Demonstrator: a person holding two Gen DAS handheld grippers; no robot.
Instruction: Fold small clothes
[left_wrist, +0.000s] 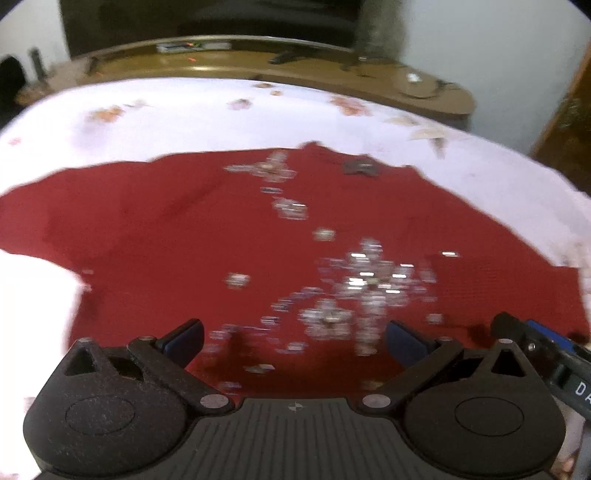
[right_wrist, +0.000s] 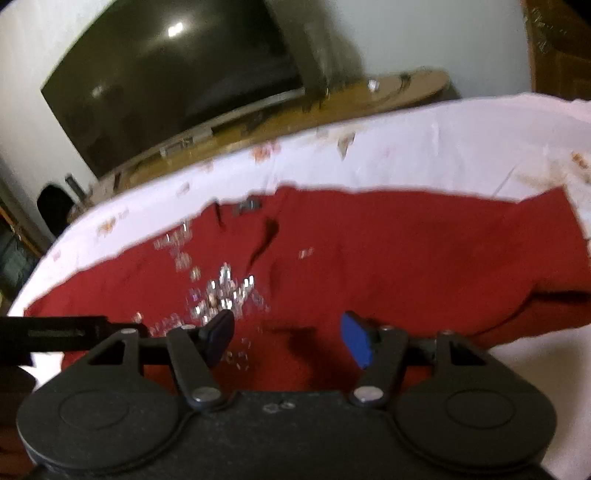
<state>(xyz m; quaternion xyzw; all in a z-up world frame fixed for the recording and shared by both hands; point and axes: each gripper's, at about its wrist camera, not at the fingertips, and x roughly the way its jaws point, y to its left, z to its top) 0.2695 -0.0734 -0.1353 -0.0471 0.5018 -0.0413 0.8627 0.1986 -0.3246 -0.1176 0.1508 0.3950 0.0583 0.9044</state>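
A red garment (left_wrist: 155, 236) with shiny silver sequin patterns lies spread flat on a white floral sheet (left_wrist: 177, 114). It also shows in the right wrist view (right_wrist: 406, 251). My left gripper (left_wrist: 295, 341) is open and empty, hovering over the garment's near edge. My right gripper (right_wrist: 290, 338) is open and empty over the same near edge, to the right of the left one. The right gripper's tip (left_wrist: 517, 328) shows in the left wrist view at the lower right. Both views are motion-blurred.
A wooden TV stand (left_wrist: 258, 66) with a dark television (right_wrist: 177, 81) stands beyond the far edge of the sheet. A wooden door (left_wrist: 569, 129) is at the right. White sheet (right_wrist: 443, 147) surrounds the garment.
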